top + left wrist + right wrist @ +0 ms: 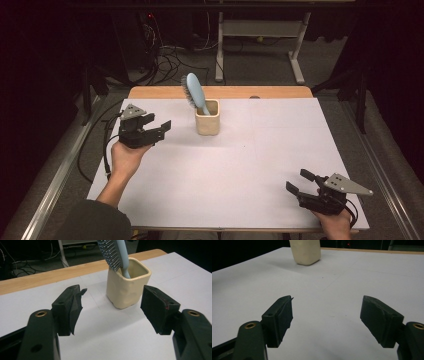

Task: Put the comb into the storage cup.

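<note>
Hairbrush standing in a square cream cup, both grippers apart from it with empty jaws.

High view: the pale blue hairbrush (194,92) leans toward 11 o'clock in the glossy, rounded-square cup (207,119) on the matte white table (240,165); the left gripper (159,127) sits at the cup's 9 o'clock, the right gripper (299,182) at 4 o'clock, well apart.
Left gripper view: black padded jaws gape, nothing between them; the cup stands just beyond, grey bristles showing above it.
Right gripper view: jaws wide, empty; the cup is far off at 11 o'clock.

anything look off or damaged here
The pad on one jaw of the left tool looks torn: a ragged flap sticks up at its tip. The brush leans in the cup, which stands upright. Nothing spilled.
</note>
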